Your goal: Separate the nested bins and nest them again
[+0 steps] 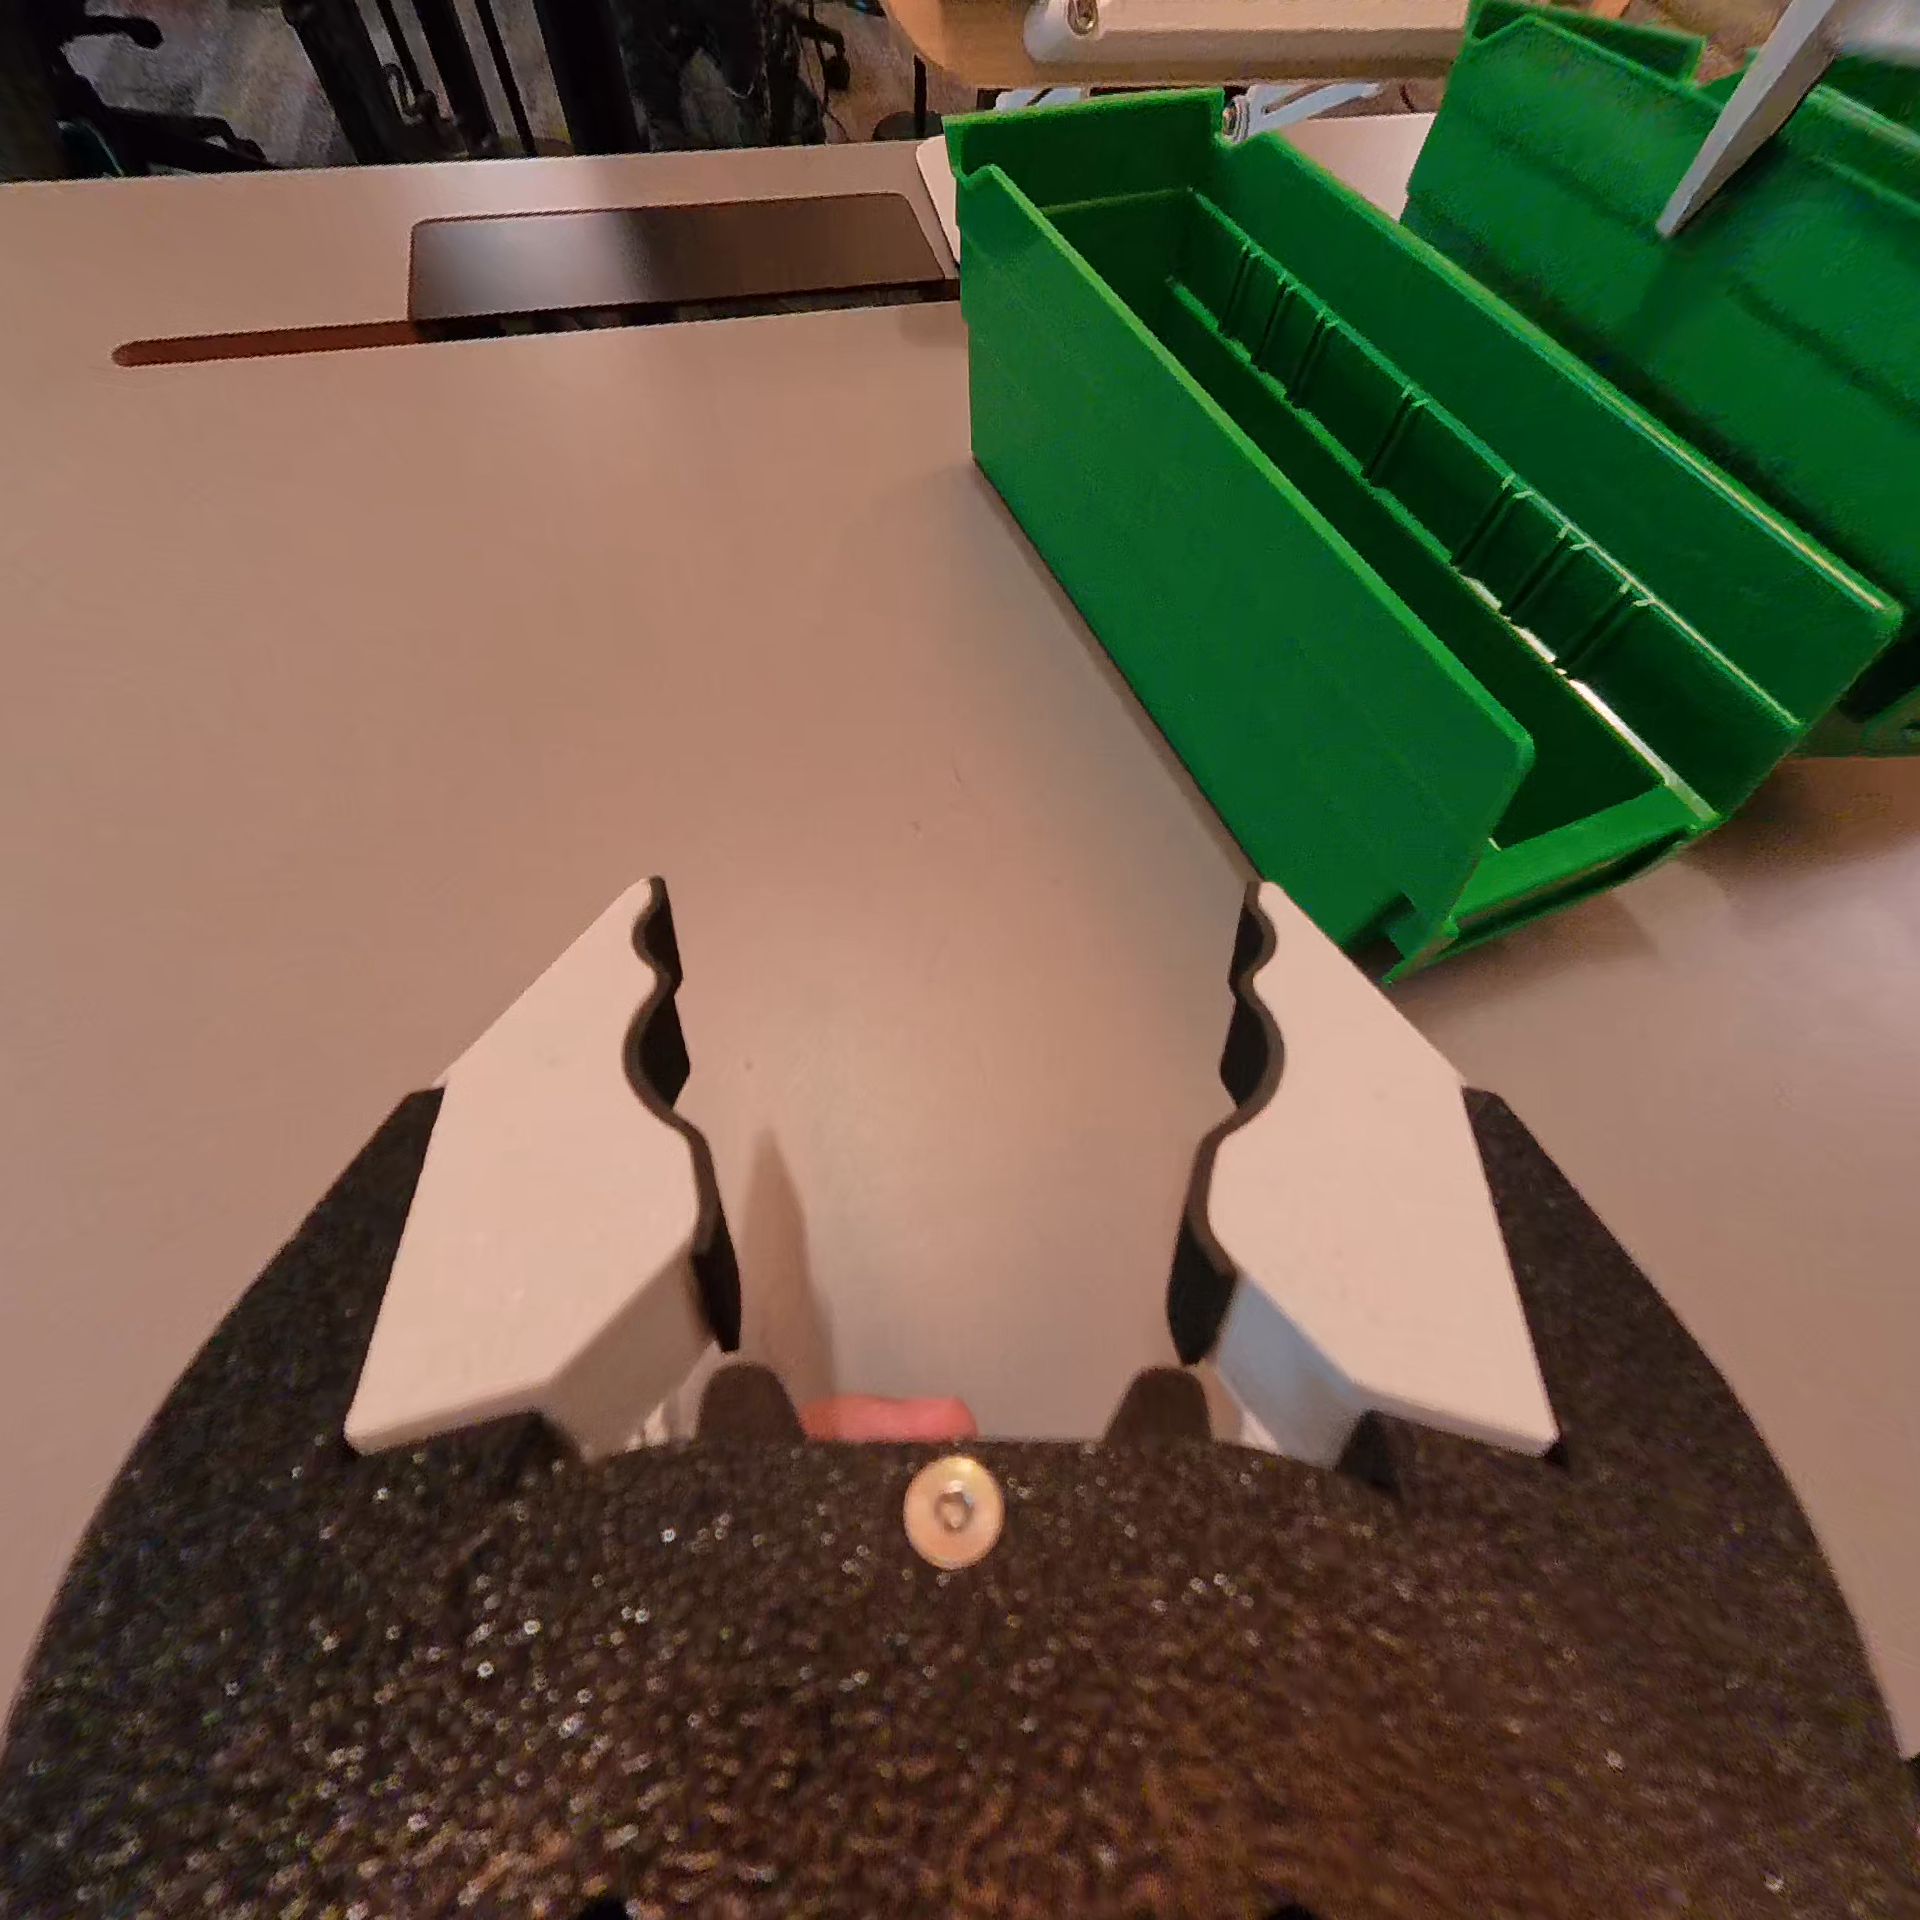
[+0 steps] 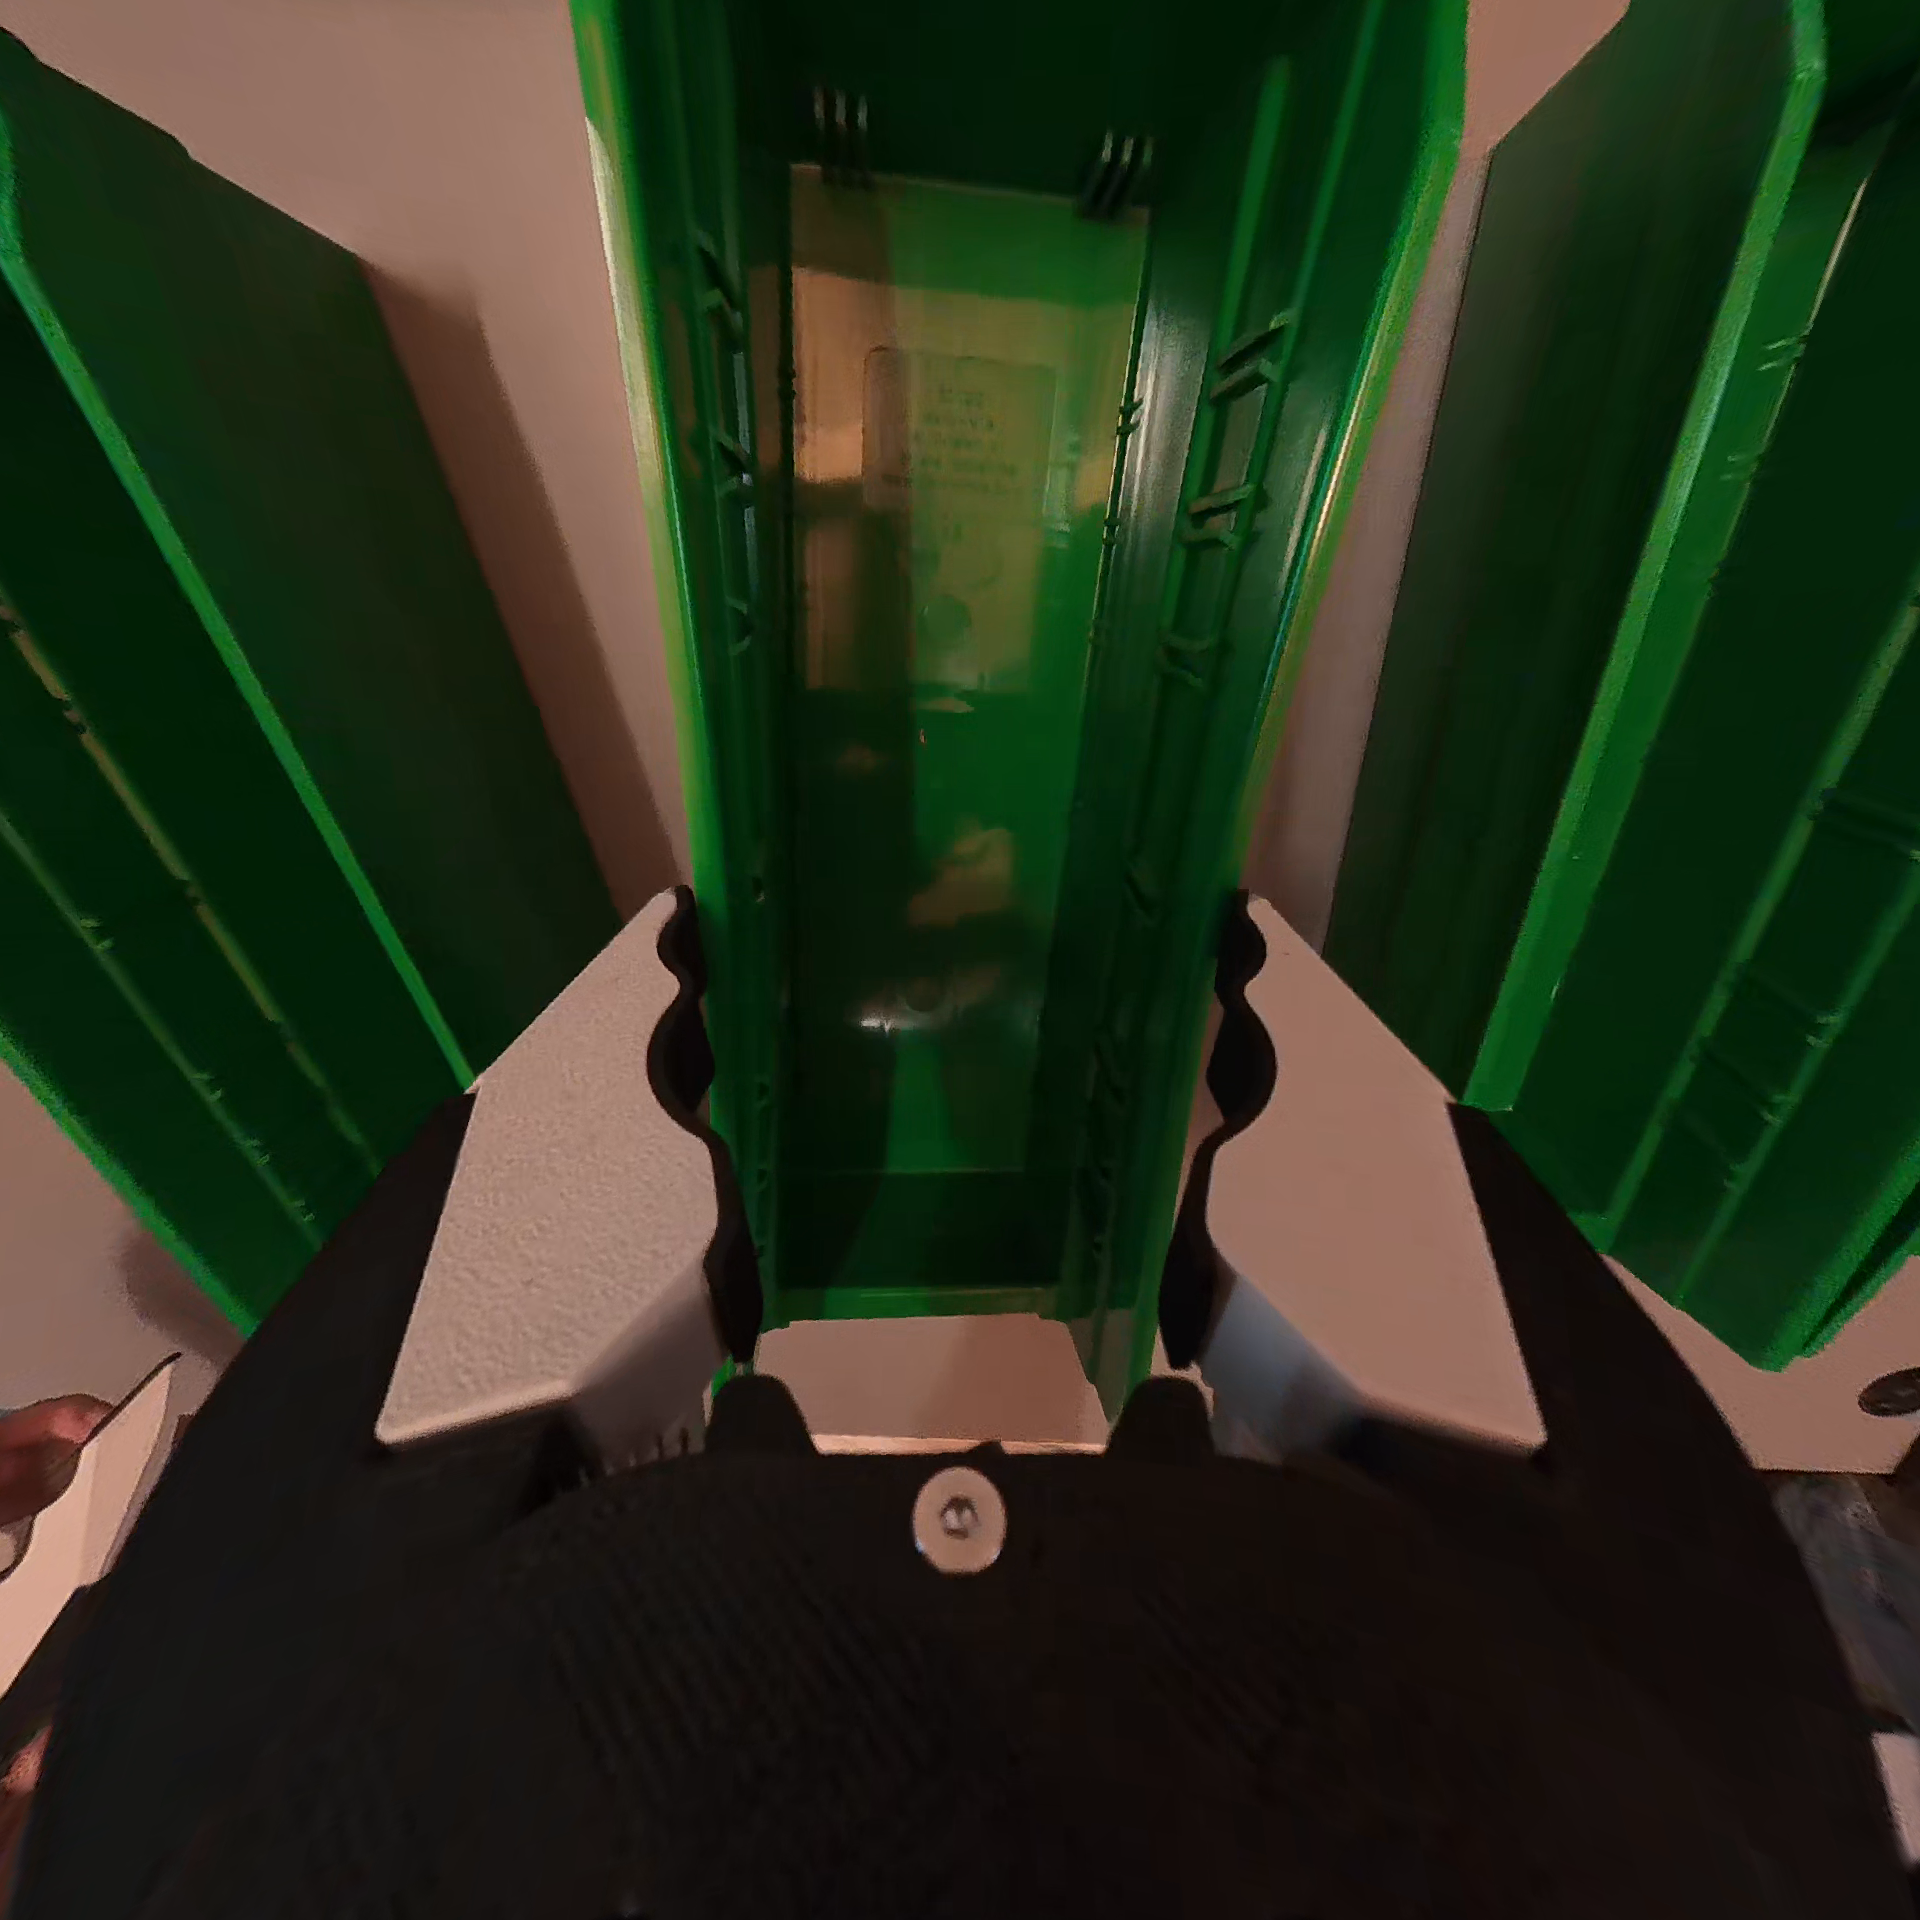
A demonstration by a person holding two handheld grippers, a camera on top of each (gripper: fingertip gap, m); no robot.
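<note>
Three long narrow green plastic bins sit apart on the beige bench point(image 1: 520, 623). Right gripper point(image 2: 961, 1122) has its fingers straddling the middle bin point(image 2: 935, 623), seemingly pinching both side walls. I'd keep it level for nesting. Left gripper point(image 1: 961, 1122) hovers spread, empty, near the nearest bin point(image 1: 1195, 540).

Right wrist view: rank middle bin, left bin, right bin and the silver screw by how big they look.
1. Middle bin: looks the largest, but it is nearest the camera, so its true size is unsure.
2. Left bin and right bin: these look alike and both are cropped, so I can't rank them.
3. Screw: smallest.
</note>
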